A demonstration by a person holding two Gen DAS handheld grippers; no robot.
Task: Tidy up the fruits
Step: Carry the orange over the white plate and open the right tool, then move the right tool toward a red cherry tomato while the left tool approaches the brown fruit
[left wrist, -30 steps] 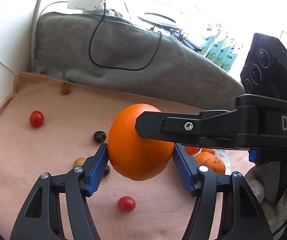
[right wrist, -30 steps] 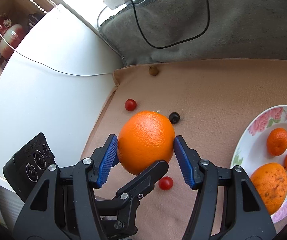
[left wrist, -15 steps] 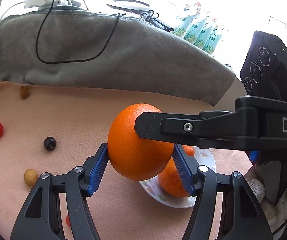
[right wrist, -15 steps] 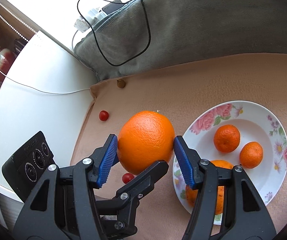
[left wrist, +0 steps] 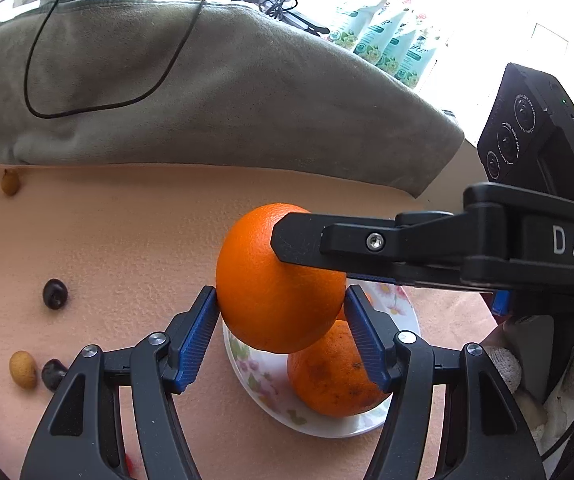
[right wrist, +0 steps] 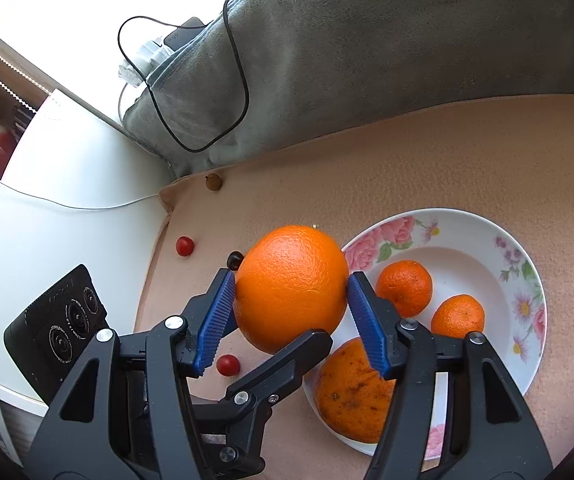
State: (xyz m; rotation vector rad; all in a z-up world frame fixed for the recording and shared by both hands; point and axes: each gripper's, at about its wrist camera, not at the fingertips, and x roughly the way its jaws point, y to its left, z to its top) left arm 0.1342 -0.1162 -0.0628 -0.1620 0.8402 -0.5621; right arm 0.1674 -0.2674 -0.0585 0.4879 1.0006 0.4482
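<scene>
Gripping one large orange [left wrist: 275, 280] [right wrist: 291, 284] from both sides at once: left gripper [left wrist: 281, 330] and right gripper [right wrist: 291, 312], blue pads [right wrist: 217, 320] pressed to its flanks, jaws wide around it. Held in the air above the left rim of the floral plate [right wrist: 483, 236], over a blemished orange [right wrist: 351, 396] and two mandarins [right wrist: 405, 288]. Scattered along the peach cloth's [right wrist: 447, 152] left edge: cherry tomatoes [right wrist: 185, 246], dark grapes [left wrist: 55, 294].

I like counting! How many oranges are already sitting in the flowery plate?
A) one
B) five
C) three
C: the right wrist view shows three in the plate, one big speckled orange and two small ones; the fourth orange is up in the claws.
</scene>
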